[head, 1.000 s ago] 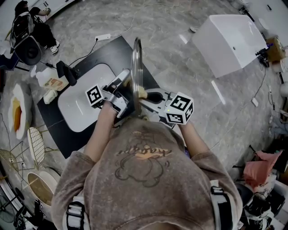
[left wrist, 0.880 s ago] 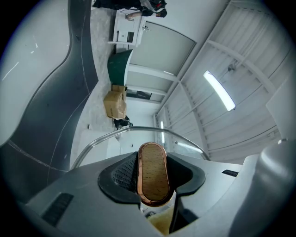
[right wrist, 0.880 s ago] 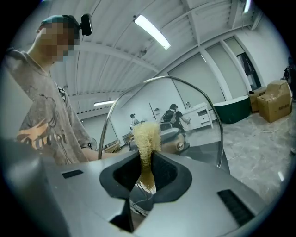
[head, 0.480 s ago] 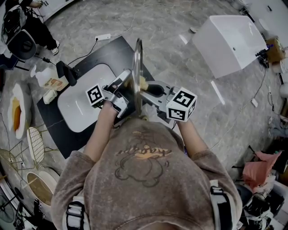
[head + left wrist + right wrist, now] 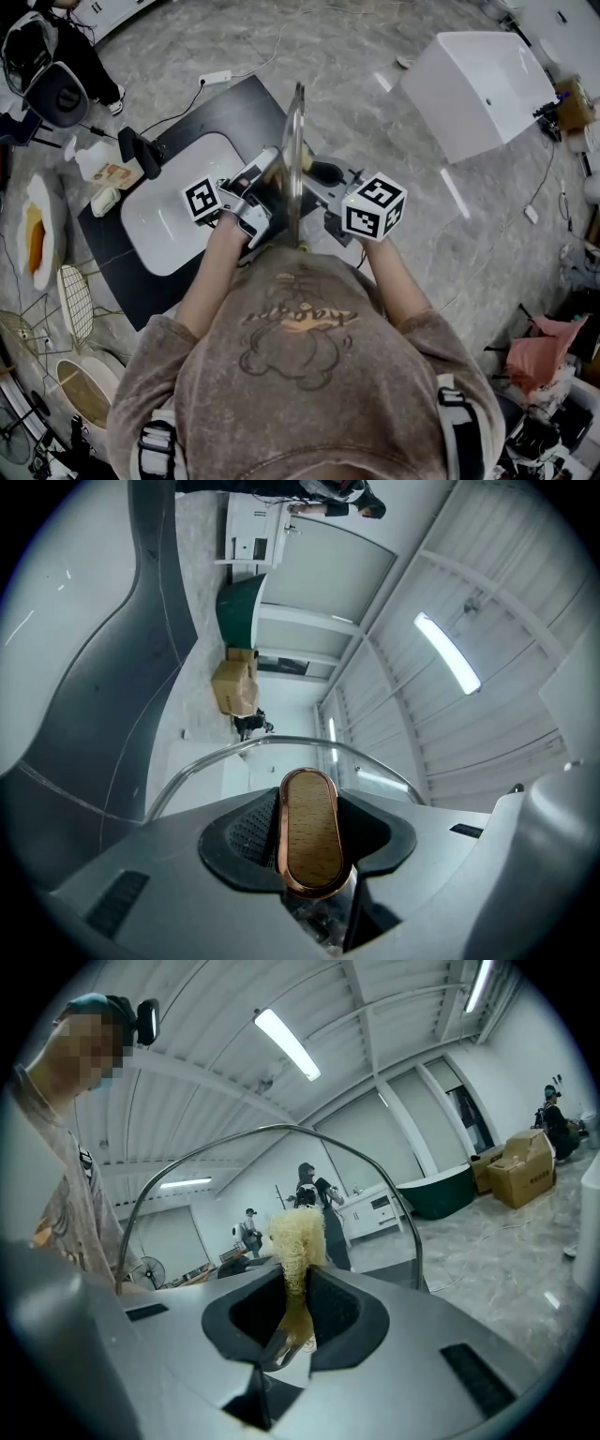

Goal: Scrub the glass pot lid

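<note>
The glass pot lid [image 5: 295,155] stands on edge in front of me, its steel rim [image 5: 281,745] arching across both gripper views. My left gripper [image 5: 270,178] is shut on the lid's wooden, copper-rimmed knob [image 5: 309,832], which fills the gap between the jaws. From the other side, my right gripper [image 5: 317,178] is shut on a pale yellow loofah scrubber [image 5: 297,1237]. The scrubber's tip pokes out past the jaws against the glass, inside the lid's rim [image 5: 272,1131]. In the head view the lid hides the scrubber.
Below the lid lies a black counter with a white sink basin [image 5: 169,220] and a black faucet [image 5: 137,152]. A soap holder [image 5: 109,174], a plate [image 5: 37,239] and a wire rack [image 5: 77,302] are at the left. A white tub [image 5: 478,89] stands at the far right.
My right gripper has slid forward along the lid with the scrubber. The lid and left gripper have shifted slightly right, the grip on the knob unchanged.
</note>
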The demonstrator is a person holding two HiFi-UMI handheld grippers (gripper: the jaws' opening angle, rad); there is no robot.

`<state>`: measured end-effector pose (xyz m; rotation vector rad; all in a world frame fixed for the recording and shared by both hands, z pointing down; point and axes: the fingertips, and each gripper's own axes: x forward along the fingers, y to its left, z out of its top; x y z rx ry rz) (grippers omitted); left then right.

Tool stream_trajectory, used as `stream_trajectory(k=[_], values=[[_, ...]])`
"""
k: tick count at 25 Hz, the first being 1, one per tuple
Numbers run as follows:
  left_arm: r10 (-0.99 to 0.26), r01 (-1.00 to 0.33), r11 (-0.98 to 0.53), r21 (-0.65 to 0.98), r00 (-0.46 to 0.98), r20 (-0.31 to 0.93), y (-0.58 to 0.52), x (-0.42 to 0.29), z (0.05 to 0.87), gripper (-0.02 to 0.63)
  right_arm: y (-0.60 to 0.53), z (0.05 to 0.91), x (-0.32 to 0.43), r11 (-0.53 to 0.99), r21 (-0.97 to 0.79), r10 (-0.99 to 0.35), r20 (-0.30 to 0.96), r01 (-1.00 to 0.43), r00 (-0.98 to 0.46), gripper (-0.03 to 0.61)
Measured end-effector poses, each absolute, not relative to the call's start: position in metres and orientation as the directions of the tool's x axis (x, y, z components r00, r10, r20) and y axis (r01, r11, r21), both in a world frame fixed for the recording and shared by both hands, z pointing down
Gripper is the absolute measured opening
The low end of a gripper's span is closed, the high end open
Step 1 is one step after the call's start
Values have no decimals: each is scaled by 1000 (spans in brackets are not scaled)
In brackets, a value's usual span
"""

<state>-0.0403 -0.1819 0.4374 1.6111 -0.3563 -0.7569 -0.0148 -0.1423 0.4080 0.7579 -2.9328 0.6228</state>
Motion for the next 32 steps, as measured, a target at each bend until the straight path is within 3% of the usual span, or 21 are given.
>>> stream_trajectory(k=[21,32], values=[[-618,185,-195,963,739,-268,-153,-49,430,179,-156,489,-16,707,-446,-456,307,-549,-836,57],[-661,159,-178,971,711,-238,-147,-69,439,179,-149,485,-1,694,-443,-491,285,-567,-823,57]])
